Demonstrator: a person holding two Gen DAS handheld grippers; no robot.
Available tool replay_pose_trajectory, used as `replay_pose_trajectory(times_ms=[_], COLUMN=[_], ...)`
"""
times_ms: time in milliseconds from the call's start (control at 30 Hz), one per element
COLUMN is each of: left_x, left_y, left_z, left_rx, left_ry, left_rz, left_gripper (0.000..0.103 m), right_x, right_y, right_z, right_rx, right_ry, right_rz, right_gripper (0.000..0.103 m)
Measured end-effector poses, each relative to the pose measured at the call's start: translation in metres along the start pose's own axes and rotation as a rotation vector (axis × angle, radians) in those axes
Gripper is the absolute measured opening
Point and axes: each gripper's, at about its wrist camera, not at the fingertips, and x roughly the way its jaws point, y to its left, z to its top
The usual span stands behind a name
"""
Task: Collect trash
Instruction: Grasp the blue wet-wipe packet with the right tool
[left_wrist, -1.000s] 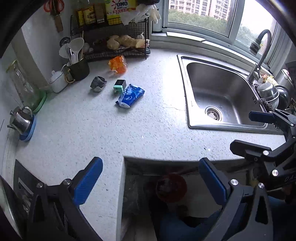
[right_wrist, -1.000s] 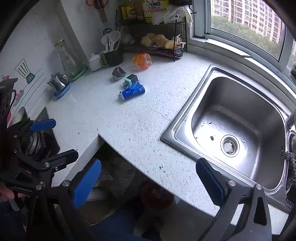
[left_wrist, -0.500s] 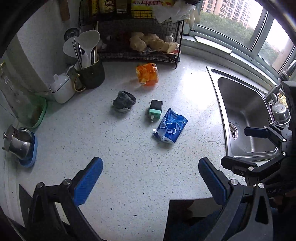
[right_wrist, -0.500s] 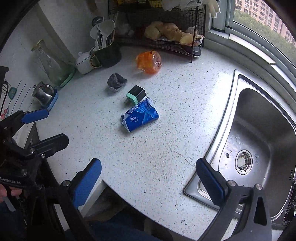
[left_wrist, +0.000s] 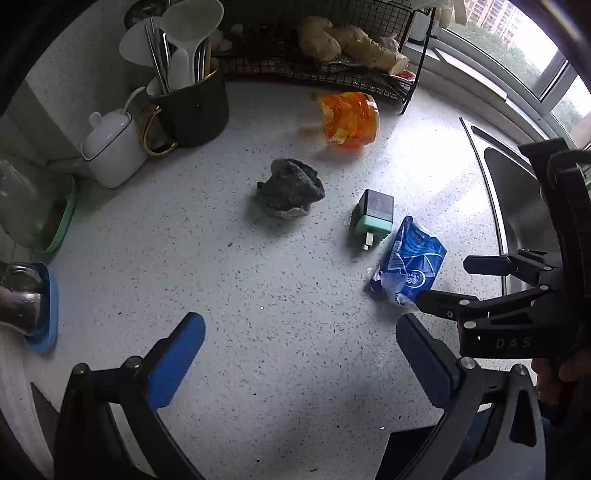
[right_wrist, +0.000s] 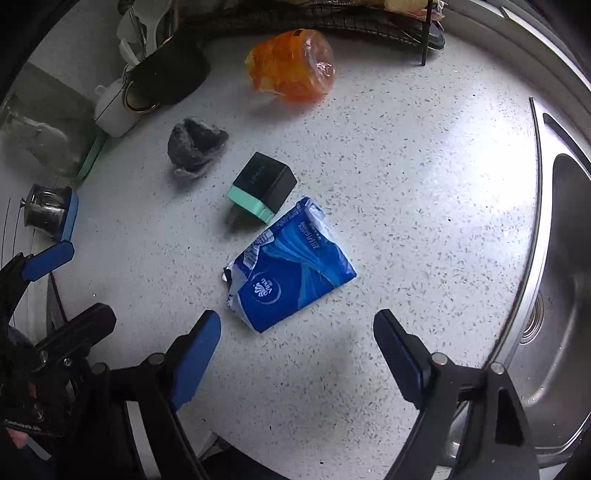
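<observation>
A blue tissue wrapper (right_wrist: 291, 273) lies on the speckled counter, just ahead of my open, empty right gripper (right_wrist: 297, 339); it also shows in the left wrist view (left_wrist: 410, 264). A crumpled grey wad (left_wrist: 290, 188) (right_wrist: 194, 146) lies ahead of my open, empty left gripper (left_wrist: 299, 343). An orange plastic wrapper (left_wrist: 349, 118) (right_wrist: 293, 70) lies further back near the wire rack. A black and green charger plug (left_wrist: 373, 214) (right_wrist: 264, 188) sits between the wad and the blue wrapper.
A black utensil mug (left_wrist: 192, 107), a white lidded pot (left_wrist: 112, 147), a glass jar on a green tray (left_wrist: 22, 214) and a small metal pot (left_wrist: 18, 299) line the left. A wire rack (left_wrist: 332, 55) stands behind. The steel sink (right_wrist: 561, 266) is at right.
Both grippers have moved forward and down over the counter toward the trash; the objects now appear much larger. The right gripper has closed in on the blue wrapper. Both stay open.
</observation>
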Motion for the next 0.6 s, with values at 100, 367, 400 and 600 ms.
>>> replay_pose_trajectory(times_ms=[100,367,400,600], left_x=[0.008,0.017,0.017,0.016], left_y=[0.004,0.008,0.008,0.007], left_z=[0.002,0.003,0.003,0.004], left_rx=[-0.008,-0.014,-0.011,-0.007], left_ry=[0.012,0.028,0.027,0.026], left_rz=[-0.011,-0.031,-0.03,-0.028], left_gripper=[0.103,0.103,0.103,0.103], right_x=[0.01,0.014,0.014,0.012], right_y=[-0.002,-0.002,0.001,0.016], right_z=[0.007,0.02,0.021,0.032], right_rx=[0.001,-0.003,-0.014,-0.061], right_ry=[0.022,0.022,0.017,0.001], right_rz=[-0.024,-0.035,-0.039,-0.032], right_gripper=[0.082,0.073,0.069,0.036])
